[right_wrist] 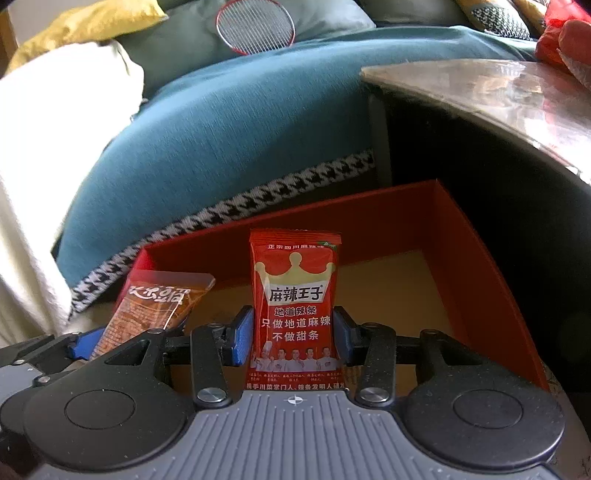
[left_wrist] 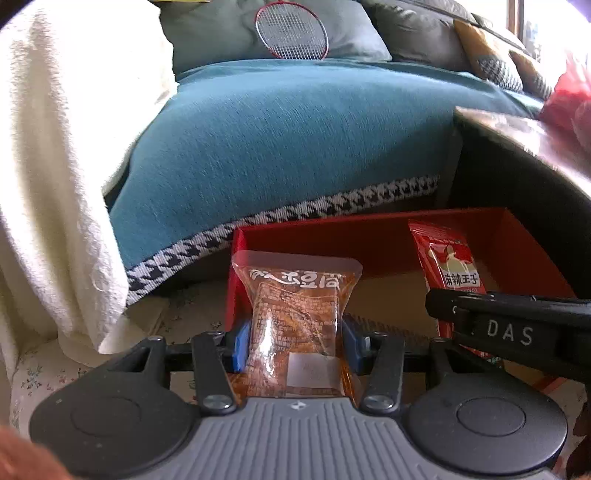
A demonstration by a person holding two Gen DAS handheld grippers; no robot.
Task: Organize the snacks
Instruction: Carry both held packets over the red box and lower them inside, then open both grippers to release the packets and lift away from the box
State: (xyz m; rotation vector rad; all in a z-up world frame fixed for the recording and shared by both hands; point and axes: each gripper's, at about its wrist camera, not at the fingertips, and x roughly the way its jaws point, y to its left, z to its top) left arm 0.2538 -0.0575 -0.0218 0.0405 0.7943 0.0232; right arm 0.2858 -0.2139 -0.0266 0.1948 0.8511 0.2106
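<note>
My left gripper [left_wrist: 293,345] is shut on a clear orange snack packet [left_wrist: 295,317], held upright between its blue pads at the near left corner of a red box [left_wrist: 369,236]. My right gripper [right_wrist: 294,338] is shut on a red spicy-strip packet [right_wrist: 295,295], also upright, above the box [right_wrist: 461,251] and its tan floor. In the left wrist view the red packet [left_wrist: 448,266] and the right gripper's black arm show at the right. The right wrist view shows the orange packet [right_wrist: 159,306] in the left gripper's blue pads [right_wrist: 85,341] at the left.
A teal sofa cover with a houndstooth hem [left_wrist: 295,147] lies right behind the box. A white blanket [left_wrist: 55,166] hangs at the left. A badminton racket [left_wrist: 291,31] leans on grey cushions. A glossy table [right_wrist: 498,99] overhangs the box at the right, with red bags [right_wrist: 565,37] on it.
</note>
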